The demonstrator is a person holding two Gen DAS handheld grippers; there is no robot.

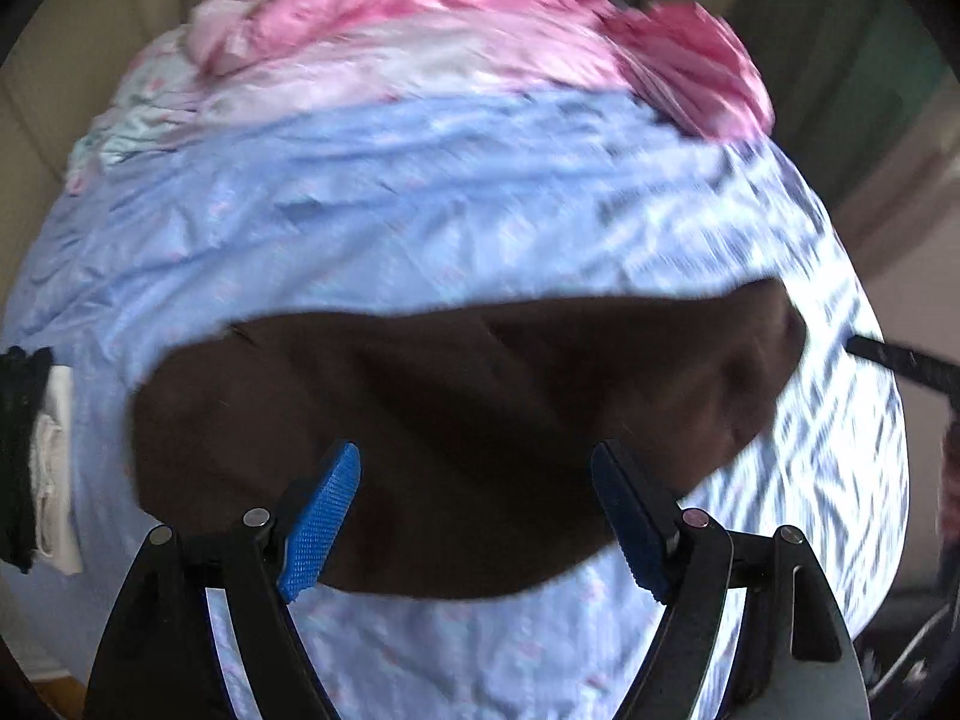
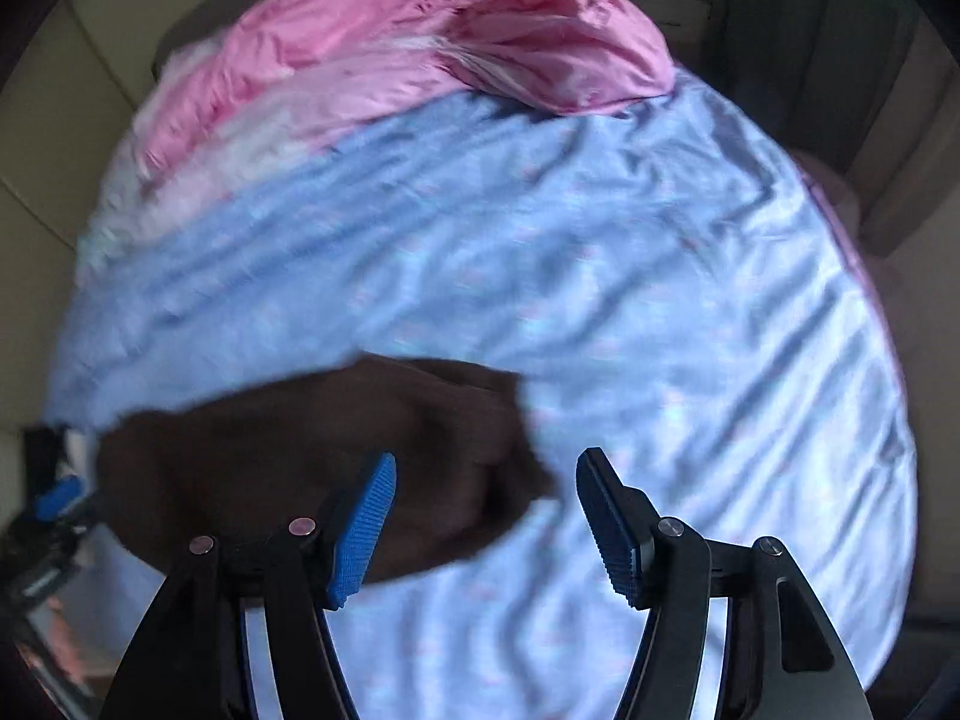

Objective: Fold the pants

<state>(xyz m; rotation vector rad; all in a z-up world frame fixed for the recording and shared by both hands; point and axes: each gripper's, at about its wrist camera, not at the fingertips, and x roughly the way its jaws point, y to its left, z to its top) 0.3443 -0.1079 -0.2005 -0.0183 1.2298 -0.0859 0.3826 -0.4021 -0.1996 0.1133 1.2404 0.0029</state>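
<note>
Dark brown pants (image 1: 456, 414) lie bunched in a wide folded strip on a light blue bedsheet (image 1: 390, 222). My left gripper (image 1: 477, 513) is open and hovers just above the near edge of the pants, holding nothing. In the right wrist view the pants (image 2: 312, 456) lie to the left on the sheet (image 2: 660, 330). My right gripper (image 2: 486, 519) is open and empty above the right end of the pants. The left gripper's blue pad (image 2: 57, 495) shows at the far left of the right wrist view.
A crumpled pink blanket (image 1: 420, 6) lies at the far end of the bed, also in the right wrist view (image 2: 480, 42). A black and white object (image 1: 36, 456) sits at the left bed edge. The bed's right edge drops off near a wall.
</note>
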